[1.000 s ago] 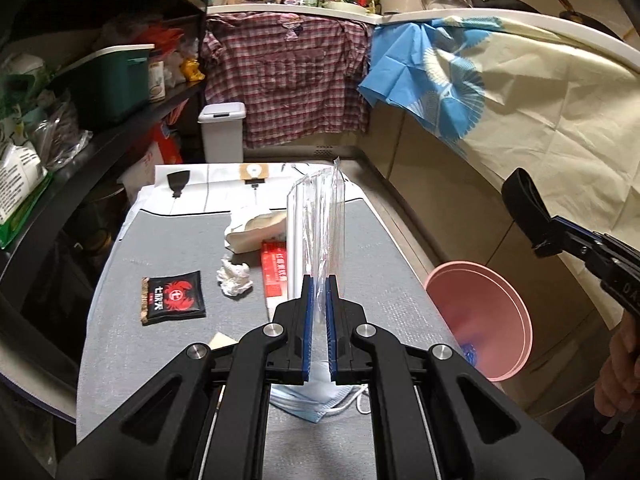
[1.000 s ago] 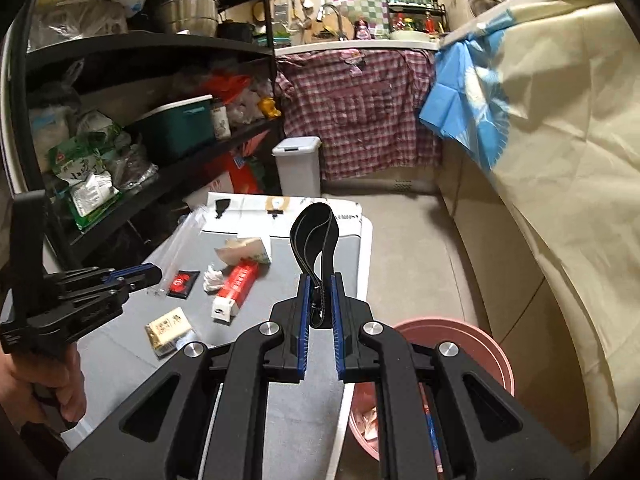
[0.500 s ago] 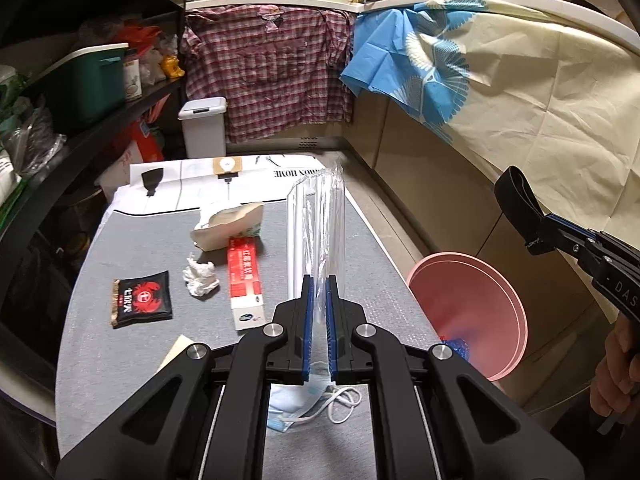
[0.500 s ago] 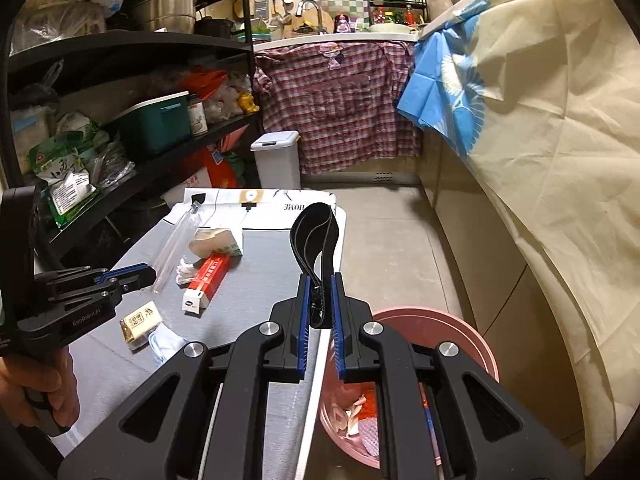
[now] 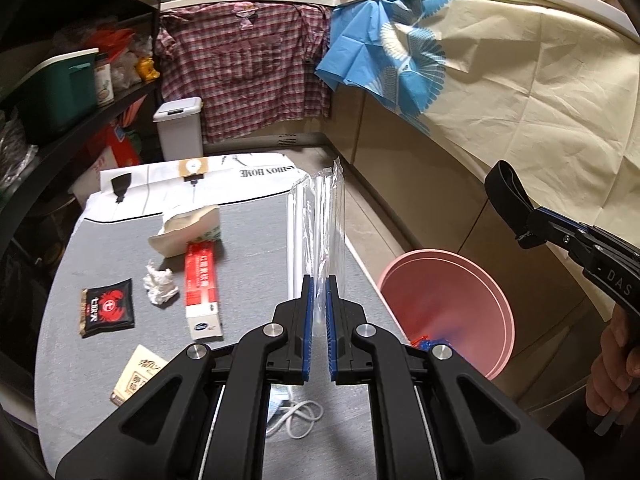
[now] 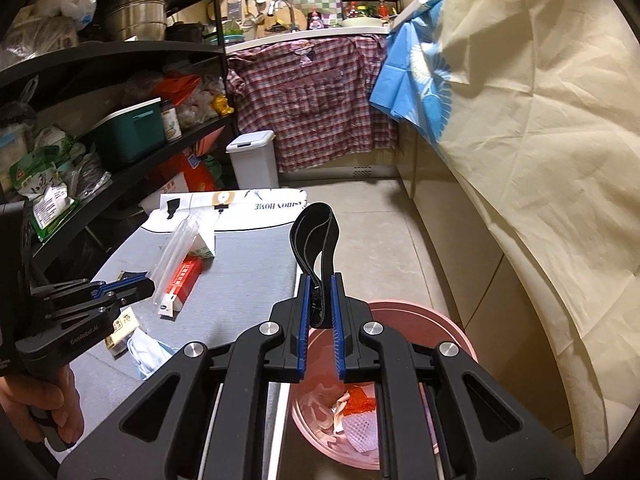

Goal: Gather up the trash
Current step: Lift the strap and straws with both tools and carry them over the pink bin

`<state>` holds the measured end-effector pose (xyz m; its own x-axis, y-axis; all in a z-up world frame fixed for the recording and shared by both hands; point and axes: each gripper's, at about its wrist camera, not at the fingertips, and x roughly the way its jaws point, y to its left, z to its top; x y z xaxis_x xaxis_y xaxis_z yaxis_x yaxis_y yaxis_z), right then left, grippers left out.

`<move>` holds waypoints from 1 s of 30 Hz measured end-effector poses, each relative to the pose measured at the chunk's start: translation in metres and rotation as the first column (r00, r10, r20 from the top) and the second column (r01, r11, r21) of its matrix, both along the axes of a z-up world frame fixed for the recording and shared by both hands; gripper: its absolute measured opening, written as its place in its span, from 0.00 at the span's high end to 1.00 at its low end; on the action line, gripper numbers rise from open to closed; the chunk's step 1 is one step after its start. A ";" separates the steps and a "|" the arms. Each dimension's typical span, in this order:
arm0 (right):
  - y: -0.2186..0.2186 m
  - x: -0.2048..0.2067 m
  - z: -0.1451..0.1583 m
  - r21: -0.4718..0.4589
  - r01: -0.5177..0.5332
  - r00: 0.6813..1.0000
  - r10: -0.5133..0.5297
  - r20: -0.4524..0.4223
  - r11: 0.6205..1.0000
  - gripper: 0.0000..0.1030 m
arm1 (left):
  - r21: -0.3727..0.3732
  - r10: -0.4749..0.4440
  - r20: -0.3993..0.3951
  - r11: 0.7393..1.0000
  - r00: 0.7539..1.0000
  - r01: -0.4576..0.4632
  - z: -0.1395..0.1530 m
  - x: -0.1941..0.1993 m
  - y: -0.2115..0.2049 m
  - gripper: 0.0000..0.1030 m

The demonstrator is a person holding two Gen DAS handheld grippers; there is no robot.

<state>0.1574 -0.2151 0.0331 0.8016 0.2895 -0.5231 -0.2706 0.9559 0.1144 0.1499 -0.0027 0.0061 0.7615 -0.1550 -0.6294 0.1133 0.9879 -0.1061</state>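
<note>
My left gripper [image 5: 319, 300] is clamped on a clear wrapper [image 5: 316, 232] standing upright over the grey table [image 5: 248, 224]; my right gripper [image 6: 320, 300] pinches a black strap [image 6: 316, 236] above the pink bin [image 6: 420, 312] on the floor beside the table, trash inside

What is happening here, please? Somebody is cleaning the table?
A person is collecting trash with two handheld grippers. The left gripper is shut on a clear plastic wrapper above the grey table. The right gripper is shut on a black strap above the pink bin, which already holds scraps. A toothpaste box, a crumpled tissue, a black sachet and a face mask lie on the table.
</note>
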 end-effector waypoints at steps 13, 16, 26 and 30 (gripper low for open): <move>-0.035 0.016 -0.012 -0.017 0.121 0.990 -0.122 -0.067 0.992 0.90 | -0.051 -0.136 -0.001 0.989 0.991 0.135 -0.004 0.012 -0.052 0.94; -0.045 0.019 -0.016 -0.006 0.146 0.985 -0.146 -0.093 0.989 0.90 | -0.061 -0.184 -0.004 0.981 0.983 0.184 -0.009 0.013 -0.068 0.94; -0.059 0.021 -0.020 0.000 0.179 0.979 -0.178 -0.104 0.984 0.90 | -0.062 -0.232 -0.021 0.971 0.973 0.230 -0.021 0.025 -0.102 0.94; -0.061 0.023 -0.022 -0.003 0.183 0.977 -0.183 -0.113 0.983 0.89 | -0.066 -0.231 -0.033 0.971 0.972 0.229 -0.025 0.031 -0.110 0.94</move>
<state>0.1805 -0.2763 0.0107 0.7778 0.1474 -0.6110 -0.0763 0.9871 0.1410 0.1807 -0.1123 -0.0189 0.6753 -0.3621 -0.6425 0.3311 0.9273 -0.1746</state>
